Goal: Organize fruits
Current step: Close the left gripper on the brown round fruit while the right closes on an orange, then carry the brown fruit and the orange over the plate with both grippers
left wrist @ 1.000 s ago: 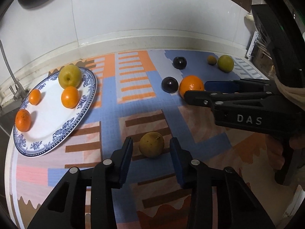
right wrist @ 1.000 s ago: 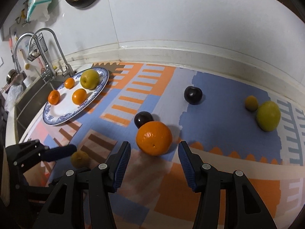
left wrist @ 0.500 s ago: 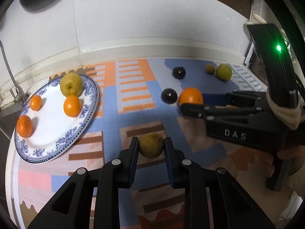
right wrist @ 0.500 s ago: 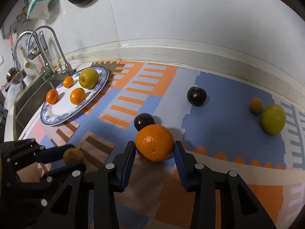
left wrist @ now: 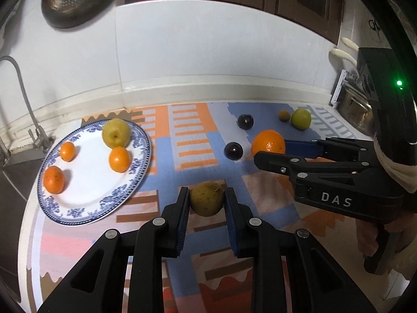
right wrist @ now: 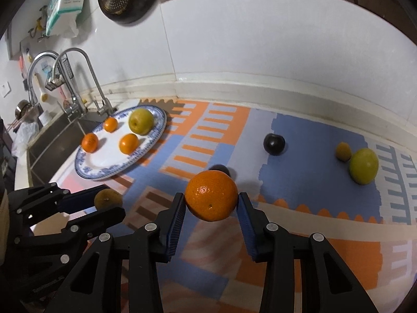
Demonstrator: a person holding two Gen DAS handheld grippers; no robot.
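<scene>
The left hand-held gripper (left wrist: 207, 203) clamps a brown fruit (left wrist: 207, 202); the right hand-held gripper (right wrist: 211, 206) clamps the orange (right wrist: 211, 195). Both fruits look raised off the desk (right wrist: 312, 177), likely bound for the plate (left wrist: 86, 208) at ten o'clock.

White letters "DAS" on the black body of the right claw (left wrist: 269, 148).
</scene>
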